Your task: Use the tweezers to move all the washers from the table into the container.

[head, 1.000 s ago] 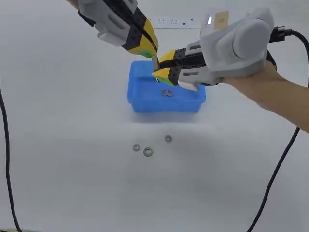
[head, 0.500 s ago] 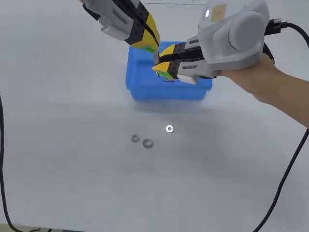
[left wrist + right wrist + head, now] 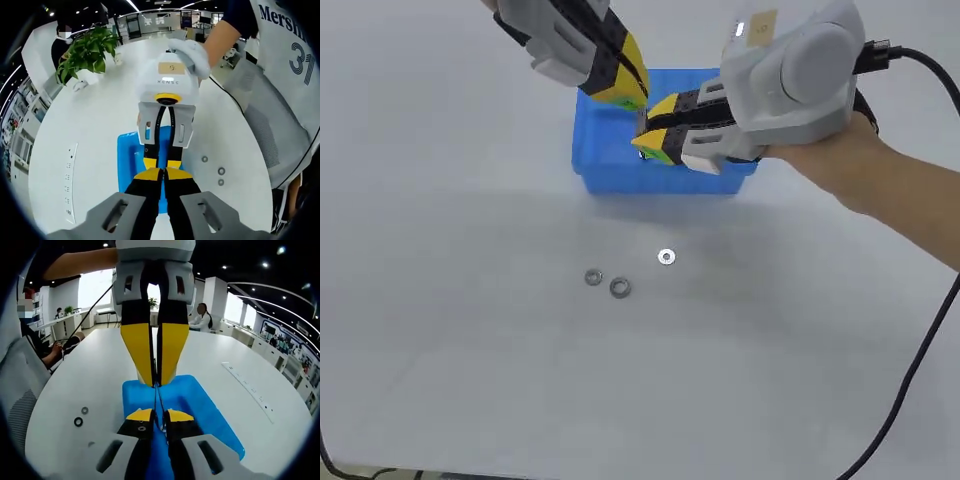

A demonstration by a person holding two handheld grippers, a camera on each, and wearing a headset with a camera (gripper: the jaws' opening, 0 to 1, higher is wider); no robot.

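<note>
The left tongs (image 3: 632, 98) and the right tongs (image 3: 655, 140) meet tip to tip just above the blue container (image 3: 610, 178). Both are narrow, and in the right gripper view a thin pair of tweezers (image 3: 158, 400) runs between the two sets of jaws, so each seems to be pinching it. Whether the tweezer tips carry a washer is too small to tell.

Three washers lie on the surface (image 3: 470, 350) on the person's side of the container. One (image 3: 666, 257) is nearest its front wall, and two (image 3: 593, 277) (image 3: 620, 288) sit close together a little further out. The tongs hide the inside of the container, so the count already moved cannot be read. By my judgement at least three trips are left.

There is bare room all around the washers, and the near edge of the surface is well apart from them. The one thing to mind is the cable (image 3: 920, 330) trailing from the right tongs, off to the container's side.
</note>
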